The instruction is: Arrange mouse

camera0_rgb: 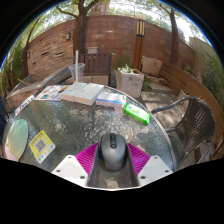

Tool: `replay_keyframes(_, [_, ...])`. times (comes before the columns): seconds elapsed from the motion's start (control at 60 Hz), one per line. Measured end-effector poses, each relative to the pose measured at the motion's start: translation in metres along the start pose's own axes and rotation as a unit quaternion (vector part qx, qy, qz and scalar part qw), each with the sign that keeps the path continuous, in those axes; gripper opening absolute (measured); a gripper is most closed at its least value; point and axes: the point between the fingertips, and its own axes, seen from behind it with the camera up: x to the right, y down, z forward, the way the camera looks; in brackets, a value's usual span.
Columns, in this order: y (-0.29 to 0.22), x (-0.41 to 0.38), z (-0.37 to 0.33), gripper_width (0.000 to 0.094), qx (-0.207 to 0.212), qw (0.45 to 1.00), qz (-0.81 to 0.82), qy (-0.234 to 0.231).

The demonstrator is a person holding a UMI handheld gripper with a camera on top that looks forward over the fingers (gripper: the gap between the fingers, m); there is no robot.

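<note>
A dark grey computer mouse with a scroll wheel sits between the two magenta pads of my gripper. The left pad and the right pad both press against the mouse's sides. The mouse is over the near part of a round glass table. I cannot tell whether it rests on the glass or is lifted off it.
On the table beyond the fingers lie a white book, a green and white pack, a green object, a yellow card and a pale plate. A metal chair stands at the right. Brick walls and a planter lie behind.
</note>
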Motion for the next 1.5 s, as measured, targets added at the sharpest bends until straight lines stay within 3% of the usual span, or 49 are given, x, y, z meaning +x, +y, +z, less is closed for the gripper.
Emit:
replay_keyframes(0.2, [-0.002,0.0,-0.002,0.037,0.004,1.0,-0.017,0.005])
replay_keyframes(0.283, [-0.01,0.008,-0.011,0.0371,0.012,0.999,-0.016,0.027])
replay_keyframes(0.45, [-0.103,-0.007,-0.094,0.0371,0.111,0.991,0.034,0.063])
replay_keyframes(0.583, [-0.18,-0.105,-0.175,0.0367,0.201,0.978,0.051,0.031])
replay_keyframes(0.633, [-0.191,-0.146,-0.187,0.0368,0.205,0.978,0.05,0.001])
replay_keyframes(0.75, [-0.141,-0.27,-0.16,0.0367,0.153,0.986,0.037,-0.059])
replay_keyframes(0.817, [-0.068,-0.331,-0.116,0.0367,0.099,0.992,0.021,-0.078])
replay_keyframes(0.867, [-0.046,-0.353,-0.09,0.0369,0.051,0.995,0.013,-0.084])
replay_keyframes(0.933, [-0.003,-0.375,-0.06,0.0373,0.021,0.996,0.013,-0.081])
replay_keyframes(0.95, [-0.013,-0.37,-0.063,0.0379,0.013,0.997,0.009,-0.076])
replay_keyframes(1.033, [-0.006,-0.374,-0.058,0.0485,-0.012,0.997,0.005,-0.07])
replay_keyframes(1.083, [0.008,-0.383,-0.056,0.0538,-0.014,0.997,0.013,-0.074])
replay_keyframes(1.167, [-0.013,-0.382,-0.08,0.0852,-0.002,0.997,0.002,-0.074])
replay_keyframes(1.183, [-0.01,-0.384,-0.086,0.0868,0.004,0.998,-0.004,-0.07])
replay_keyframes(1.217, [-0.015,-0.382,-0.101,0.0836,0.01,0.998,-0.015,-0.06])
replay_keyframes(1.3, [-0.028,-0.378,-0.145,0.0874,0.019,0.999,-0.028,-0.042])
replay_keyframes(1.5, [-0.043,-0.377,-0.245,0.0855,0.023,0.999,-0.033,-0.029])
